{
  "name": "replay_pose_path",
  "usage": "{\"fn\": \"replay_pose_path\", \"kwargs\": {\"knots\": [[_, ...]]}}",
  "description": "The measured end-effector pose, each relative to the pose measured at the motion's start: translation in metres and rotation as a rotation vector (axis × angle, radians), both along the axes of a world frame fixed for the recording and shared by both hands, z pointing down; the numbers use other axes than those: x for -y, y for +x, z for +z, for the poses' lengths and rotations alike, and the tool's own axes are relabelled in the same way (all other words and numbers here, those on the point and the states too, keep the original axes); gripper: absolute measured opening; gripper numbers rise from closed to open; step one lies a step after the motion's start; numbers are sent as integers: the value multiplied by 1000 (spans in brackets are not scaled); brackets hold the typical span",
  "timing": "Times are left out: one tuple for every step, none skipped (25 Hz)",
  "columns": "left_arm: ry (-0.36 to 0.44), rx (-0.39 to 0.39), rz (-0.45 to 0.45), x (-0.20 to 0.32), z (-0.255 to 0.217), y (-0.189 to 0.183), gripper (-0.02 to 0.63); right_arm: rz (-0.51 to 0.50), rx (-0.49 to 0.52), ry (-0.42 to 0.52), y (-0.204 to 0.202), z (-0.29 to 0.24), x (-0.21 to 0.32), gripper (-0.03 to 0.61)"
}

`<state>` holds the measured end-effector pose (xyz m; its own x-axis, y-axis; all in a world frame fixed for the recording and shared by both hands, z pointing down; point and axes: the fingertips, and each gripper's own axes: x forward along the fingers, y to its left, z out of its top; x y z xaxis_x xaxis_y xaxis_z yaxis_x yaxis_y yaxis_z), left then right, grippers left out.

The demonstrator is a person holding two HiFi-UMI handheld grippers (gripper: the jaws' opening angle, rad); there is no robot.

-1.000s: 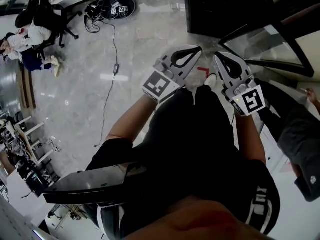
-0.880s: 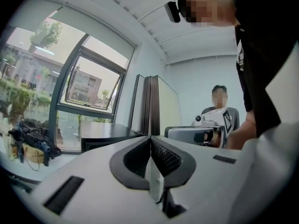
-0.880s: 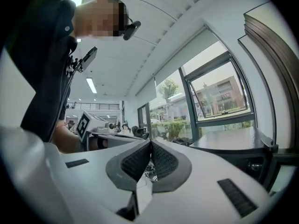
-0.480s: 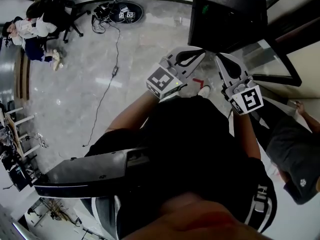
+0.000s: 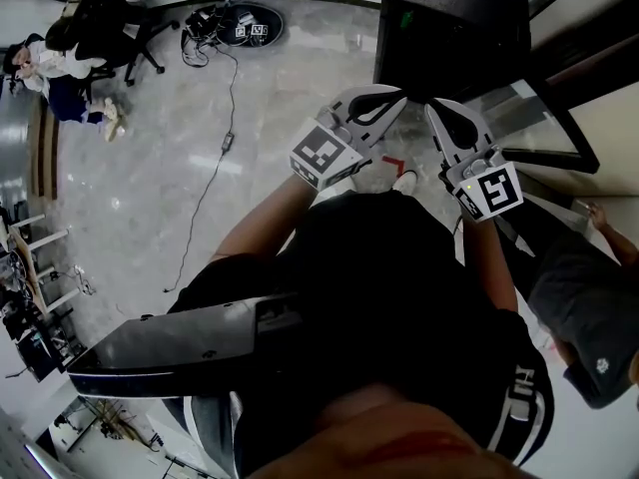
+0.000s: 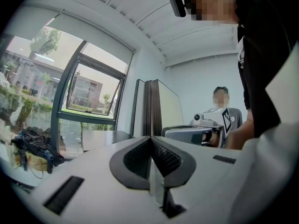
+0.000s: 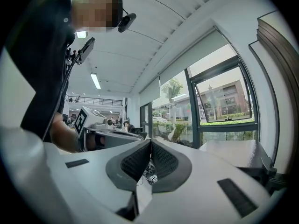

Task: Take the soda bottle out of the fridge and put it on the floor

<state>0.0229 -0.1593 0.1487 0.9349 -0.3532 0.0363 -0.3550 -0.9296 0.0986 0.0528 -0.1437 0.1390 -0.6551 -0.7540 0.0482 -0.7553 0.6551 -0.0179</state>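
Observation:
No soda bottle shows in any view. In the head view a black fridge-like cabinet with a small green light stands at the top, its front closed. My left gripper and right gripper are held side by side in front of my chest, tips toward the cabinet's lower edge. Both are shut with nothing between the jaws. In the left gripper view the left gripper's dark pads meet. The right gripper in its own view has its pads pressed together too.
A grey marble floor carries a black cable running to a round black device. A person sits on an office chair at far left. Another person stands close at my right. Window glass is beside the cabinet.
The cabinet has grown larger and nearer in the head view, and both grippers have moved slightly up toward it. Both stay shut and empty.

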Motion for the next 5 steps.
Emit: {"fn": "replay_pose_path", "kwargs": {"knots": [[-4, 0, -1, 1, 0, 1, 5, 1, -1, 1, 1, 0, 1, 12], [-11, -1, -3, 1, -1, 3, 5, 1, -3, 4, 2, 0, 2, 12], [-15, -1, -4, 2, -2, 4, 5, 2, -5, 6, 3, -1, 4, 12], [-16, 1, -3, 2, -2, 5, 5, 2, -7, 8, 3, -2, 5, 12], [-16, 2, -1, 3, -2, 5, 5, 2, -8, 10, 3, -2, 6, 12]]}}
